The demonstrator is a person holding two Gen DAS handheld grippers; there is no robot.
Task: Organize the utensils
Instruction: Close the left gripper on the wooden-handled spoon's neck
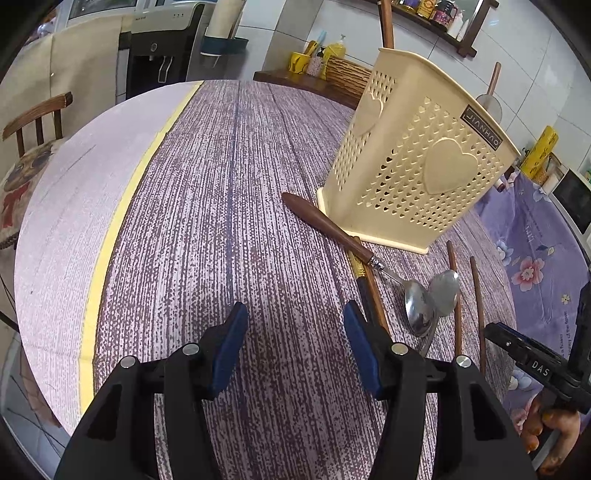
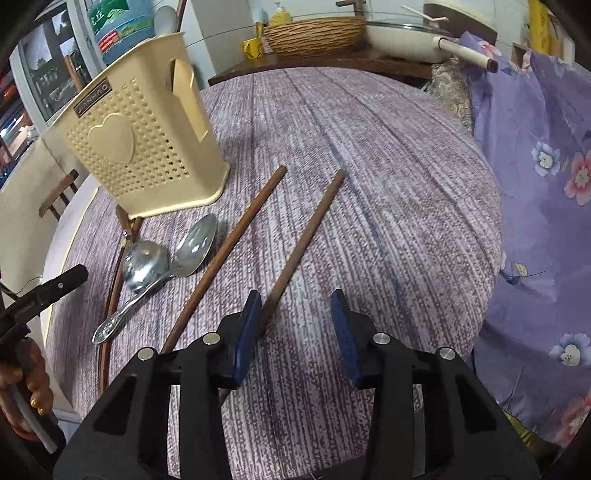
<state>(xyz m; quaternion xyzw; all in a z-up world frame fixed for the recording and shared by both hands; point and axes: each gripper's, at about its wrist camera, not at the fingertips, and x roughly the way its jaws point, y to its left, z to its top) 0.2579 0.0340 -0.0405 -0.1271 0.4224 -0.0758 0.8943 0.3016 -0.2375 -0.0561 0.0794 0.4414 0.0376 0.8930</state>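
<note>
A cream perforated utensil holder (image 1: 413, 162) (image 2: 147, 140) stands upright on the purple-grained table, with a wooden handle and a spoon bowl rising from it. In front of it lie a wooden-handled spoon (image 1: 332, 229), a steel spoon (image 2: 195, 243), a dark chopstick with a gold band (image 1: 360, 273) and two brown chopsticks (image 2: 236, 236) (image 2: 310, 236). My left gripper (image 1: 295, 310) is open over bare table, left of the utensils. My right gripper (image 2: 295, 295) is open; the near end of the right-hand chopstick lies between its fingers, close to the left pad (image 2: 251, 314).
A yellow strip (image 1: 122, 221) runs near the table's left edge, with a wooden chair (image 1: 37, 118) beyond it. A floral purple cloth (image 2: 535, 221) covers the right side. A wicker basket (image 2: 314, 33) and a pan sit on the counter behind.
</note>
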